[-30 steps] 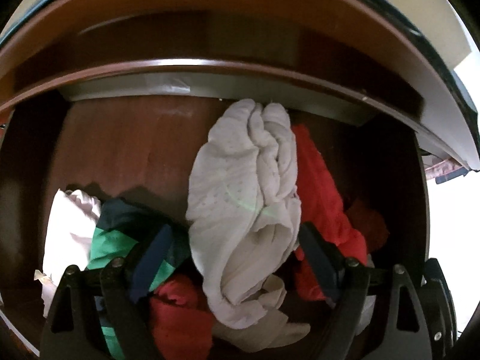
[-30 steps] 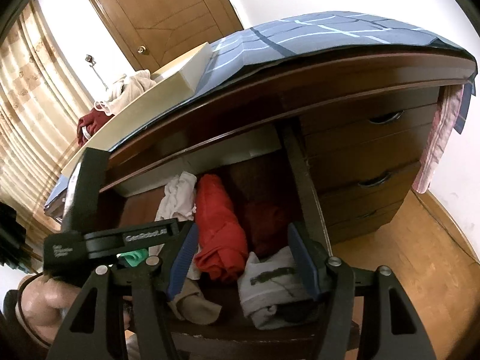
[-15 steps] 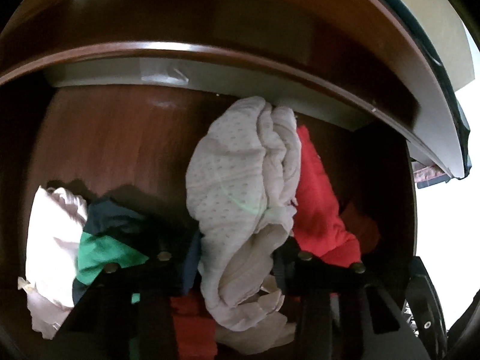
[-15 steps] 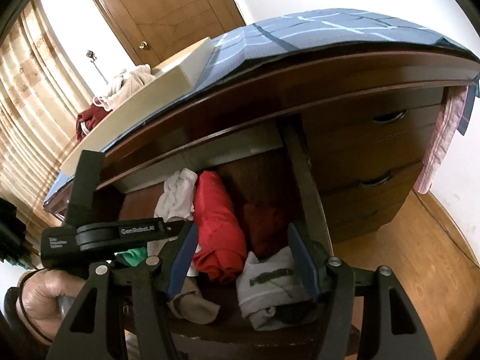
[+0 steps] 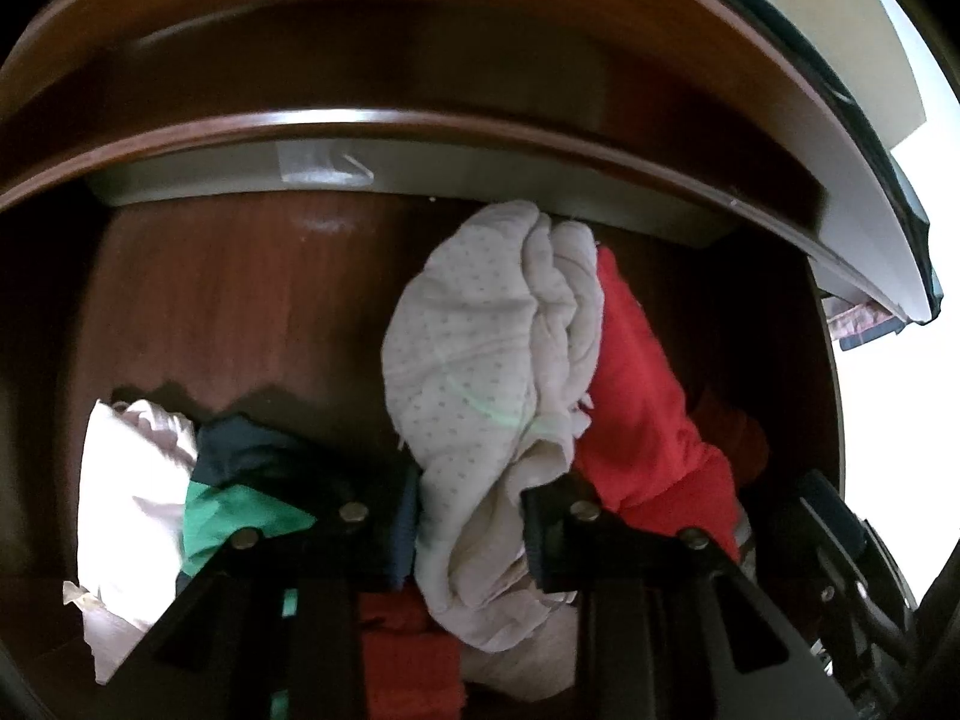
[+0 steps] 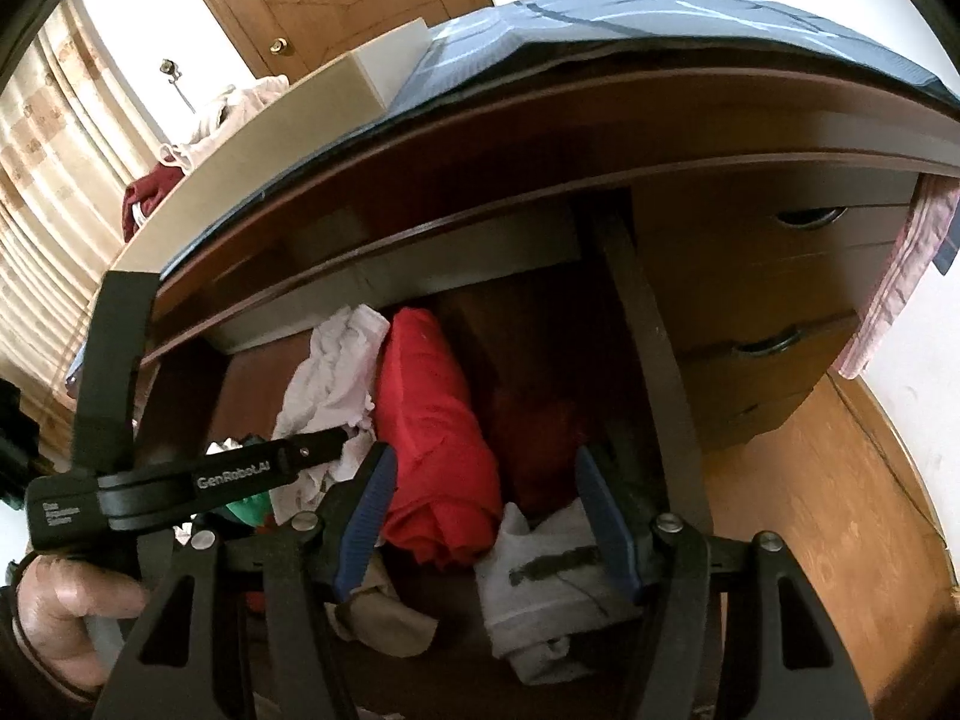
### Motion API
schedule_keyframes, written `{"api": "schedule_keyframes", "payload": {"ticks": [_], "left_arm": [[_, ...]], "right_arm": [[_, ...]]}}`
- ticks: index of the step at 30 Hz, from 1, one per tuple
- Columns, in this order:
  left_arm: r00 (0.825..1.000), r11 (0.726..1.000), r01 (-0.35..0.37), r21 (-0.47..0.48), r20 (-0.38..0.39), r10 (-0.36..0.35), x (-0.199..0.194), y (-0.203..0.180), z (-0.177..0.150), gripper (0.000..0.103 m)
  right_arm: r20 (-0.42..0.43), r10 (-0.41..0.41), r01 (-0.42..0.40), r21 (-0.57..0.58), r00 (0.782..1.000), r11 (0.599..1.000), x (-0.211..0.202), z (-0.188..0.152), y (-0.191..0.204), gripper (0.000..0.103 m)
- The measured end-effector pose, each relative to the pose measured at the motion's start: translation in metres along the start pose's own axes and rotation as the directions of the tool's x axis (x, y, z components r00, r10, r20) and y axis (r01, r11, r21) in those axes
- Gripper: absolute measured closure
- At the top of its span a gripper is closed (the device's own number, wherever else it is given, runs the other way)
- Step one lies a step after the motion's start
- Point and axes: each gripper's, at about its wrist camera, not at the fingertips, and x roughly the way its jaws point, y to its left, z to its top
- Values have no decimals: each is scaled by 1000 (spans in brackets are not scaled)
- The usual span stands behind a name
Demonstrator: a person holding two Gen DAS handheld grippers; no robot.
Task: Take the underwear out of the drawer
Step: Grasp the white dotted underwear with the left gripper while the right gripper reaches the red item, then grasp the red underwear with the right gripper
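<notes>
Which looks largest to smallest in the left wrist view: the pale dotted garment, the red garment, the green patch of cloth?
1. Pale dotted garment
2. Red garment
3. Green patch of cloth, partly hidden behind the tongs, so its size is unsure.

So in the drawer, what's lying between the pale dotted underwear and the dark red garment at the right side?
A bright red rolled garment lies between the pale dotted underwear and the dark red garment, clearest in the right wrist view.

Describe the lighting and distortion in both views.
Left wrist view: dim inside the drawer, its edges bowed by the fisheye, white blow-out at the right; the spotted pale garment stays sharp. Right wrist view: brighter, the window curtain overexposed, the dresser top curved.
</notes>
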Motion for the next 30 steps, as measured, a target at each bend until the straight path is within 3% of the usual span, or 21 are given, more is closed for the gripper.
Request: {"api": "schedule_keyframes", "payload": {"ticks": [20, 27, 30], "left_arm": [[998, 999, 16, 49, 63, -19, -40, 19, -18, 77], [993, 998, 1, 70, 119, -9, -61, 28, -24, 77], [993, 998, 4, 56, 118, -11, -59, 35, -23, 77]], "right_arm": [[-141, -30, 18, -79, 990, 997, 40, 28, 30, 39], [-248, 0, -29, -115, 969, 993, 65, 36, 40, 39], [-310, -29, -3, -100, 950, 995, 82, 38, 38, 39]]}}
